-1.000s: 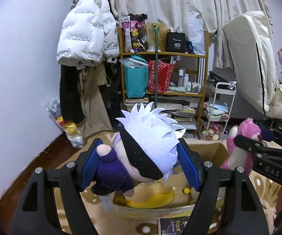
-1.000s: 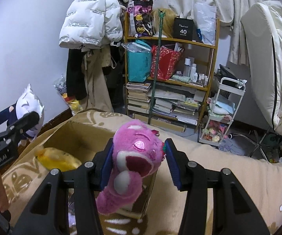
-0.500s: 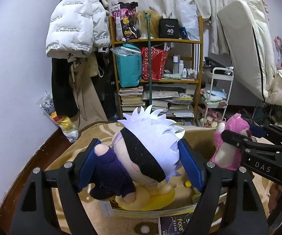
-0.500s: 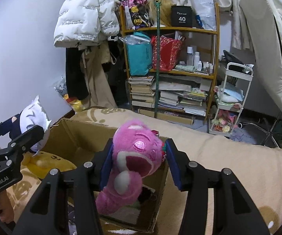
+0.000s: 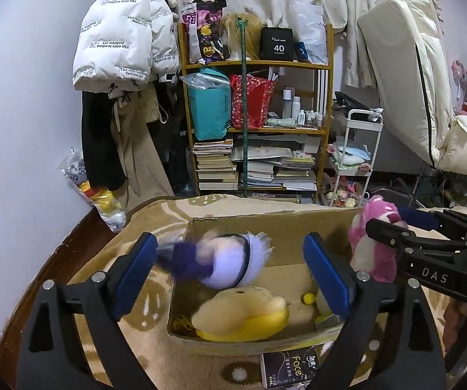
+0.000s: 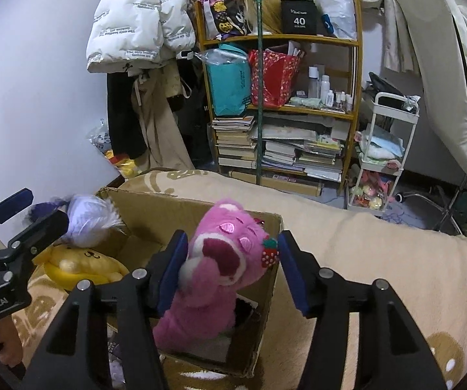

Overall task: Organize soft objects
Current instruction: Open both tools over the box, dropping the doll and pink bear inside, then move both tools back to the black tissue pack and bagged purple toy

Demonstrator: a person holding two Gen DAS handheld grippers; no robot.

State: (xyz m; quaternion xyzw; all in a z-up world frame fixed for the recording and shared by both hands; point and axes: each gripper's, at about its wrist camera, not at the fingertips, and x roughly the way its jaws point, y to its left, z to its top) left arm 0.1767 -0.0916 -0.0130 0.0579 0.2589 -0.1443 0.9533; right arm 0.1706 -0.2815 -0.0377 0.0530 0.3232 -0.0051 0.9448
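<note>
A white-haired doll in purple (image 5: 223, 260) is blurred in mid-fall between the jaws of my left gripper (image 5: 230, 276), which stand wide apart and no longer touch it. It drops over the open cardboard box (image 5: 266, 224) onto a yellow plush (image 5: 243, 317). The doll also shows in the right wrist view (image 6: 87, 216). My right gripper (image 6: 233, 269) holds a pink bear plush (image 6: 217, 266) over the box's right end (image 6: 272, 221); its jaws have widened and the right pad (image 6: 293, 274) stands off the bear.
The box sits on a beige patterned blanket (image 6: 379, 260). A black "Face" packet (image 5: 290, 369) lies in front of the box. Behind are a cluttered wooden shelf (image 5: 256, 123), a white cart (image 5: 357, 152), hanging coats (image 5: 119, 39) and an upright mattress (image 5: 405, 74).
My left gripper lowered toward the box and opened; the doll left its jaws and is falling in. My right gripper moved the pink bear over the box and its jaws have widened.
</note>
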